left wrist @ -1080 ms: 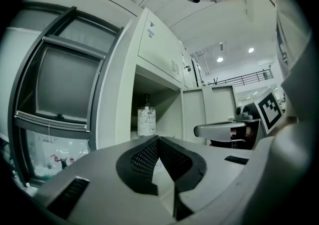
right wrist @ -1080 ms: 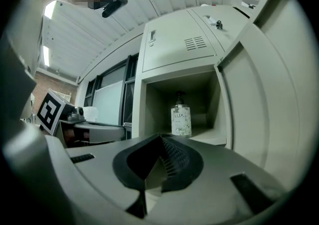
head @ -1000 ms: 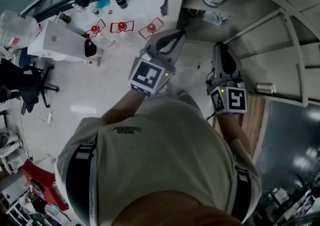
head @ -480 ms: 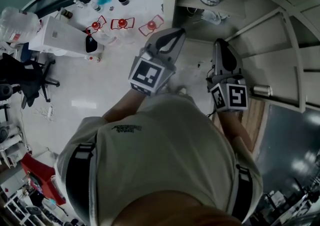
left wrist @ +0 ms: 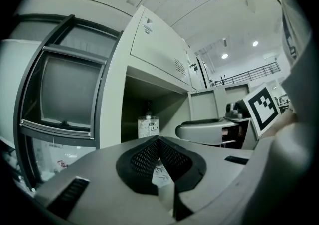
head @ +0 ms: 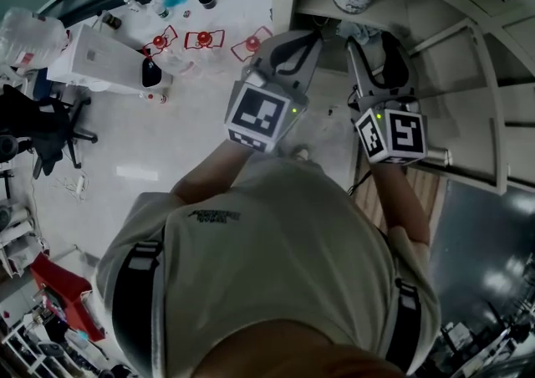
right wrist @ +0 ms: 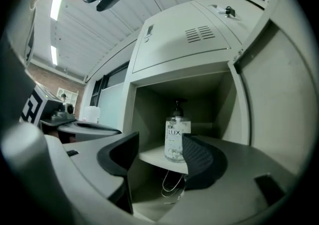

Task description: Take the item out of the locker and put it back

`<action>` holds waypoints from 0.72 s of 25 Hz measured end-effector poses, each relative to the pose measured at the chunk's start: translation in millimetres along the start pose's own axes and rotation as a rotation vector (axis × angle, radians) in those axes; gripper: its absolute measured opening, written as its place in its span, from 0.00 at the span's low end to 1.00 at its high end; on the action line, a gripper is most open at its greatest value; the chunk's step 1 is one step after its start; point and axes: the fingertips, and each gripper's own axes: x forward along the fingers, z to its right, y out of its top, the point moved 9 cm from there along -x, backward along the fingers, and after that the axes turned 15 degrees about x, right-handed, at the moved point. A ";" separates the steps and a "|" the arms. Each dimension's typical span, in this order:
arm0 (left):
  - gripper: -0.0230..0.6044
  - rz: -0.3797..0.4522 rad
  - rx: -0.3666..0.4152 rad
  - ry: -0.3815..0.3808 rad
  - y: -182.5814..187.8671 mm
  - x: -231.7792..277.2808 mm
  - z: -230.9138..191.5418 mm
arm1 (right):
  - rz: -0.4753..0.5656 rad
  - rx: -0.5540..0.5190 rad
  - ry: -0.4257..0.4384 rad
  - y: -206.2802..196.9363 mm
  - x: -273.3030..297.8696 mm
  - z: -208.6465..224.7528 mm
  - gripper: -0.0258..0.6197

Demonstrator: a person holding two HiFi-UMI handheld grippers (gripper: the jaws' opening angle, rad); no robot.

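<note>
My right gripper (right wrist: 160, 142) just opened, empty, ready for the clear plastic pump bottle (right wrist: 174, 142) in the pale metal locker (right wrist: 224, 104); left gripper (left wrist: 158, 142) closed

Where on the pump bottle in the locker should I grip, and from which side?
Grip the pump bottle round its straight body, below the narrow pump head, coming level through the locker's open front. It stands upright near the shelf's front edge, walls beside and behind. The right gripper's jaws have just been opening, nothing between them.
</note>
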 end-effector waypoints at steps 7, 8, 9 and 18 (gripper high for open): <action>0.06 0.000 0.002 0.003 10.0 16.2 -5.6 | -0.035 -0.021 -0.061 15.1 51.9 17.9 0.59; 0.06 -0.004 -0.001 0.001 10.1 19.0 -5.4 | -0.040 -0.014 -0.072 15.1 58.4 21.8 0.59; 0.06 -0.008 -0.002 -0.003 9.9 21.9 -5.2 | -0.048 -0.005 -0.082 14.2 64.8 25.3 0.62; 0.06 -0.045 -0.014 -0.019 3.0 35.3 -4.1 | -0.121 -0.016 -0.132 -1.5 109.9 32.6 0.68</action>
